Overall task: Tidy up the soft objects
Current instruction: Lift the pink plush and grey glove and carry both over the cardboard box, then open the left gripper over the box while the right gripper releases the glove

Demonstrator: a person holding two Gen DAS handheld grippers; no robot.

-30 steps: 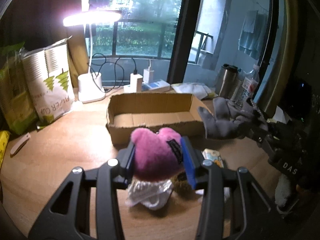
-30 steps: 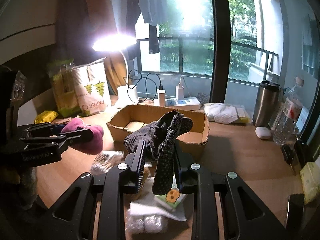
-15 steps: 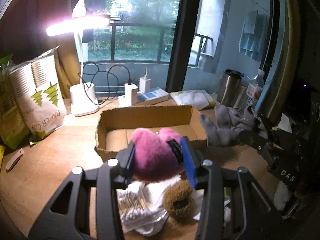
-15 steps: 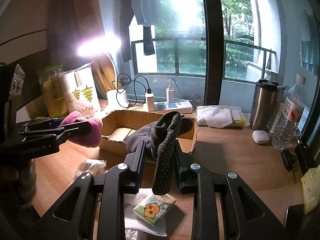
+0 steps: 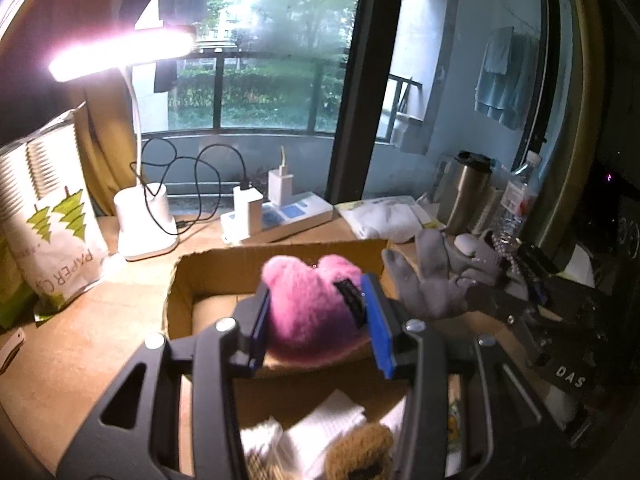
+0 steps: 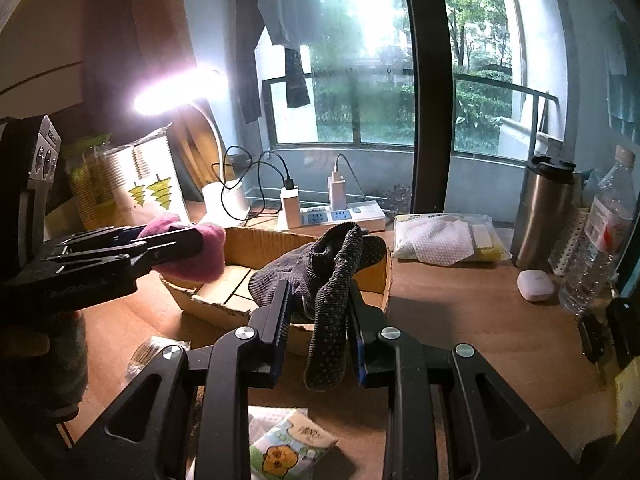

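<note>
Left hand-held gripper [image 5: 316,320] pinching pink plush [image 5: 314,312], right [image 6: 320,320] pinching glove [image 6: 328,280], box [image 6: 240,240] half-hidden.

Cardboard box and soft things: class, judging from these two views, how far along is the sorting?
Done: nothing shows inside the cardboard box yet. In hand: the left gripper holds the pink plush above the box, and the right gripper holds the grey dotted glove by its near edge. Left: dropping both in, then the white cloths and brown plush on the table.
</note>
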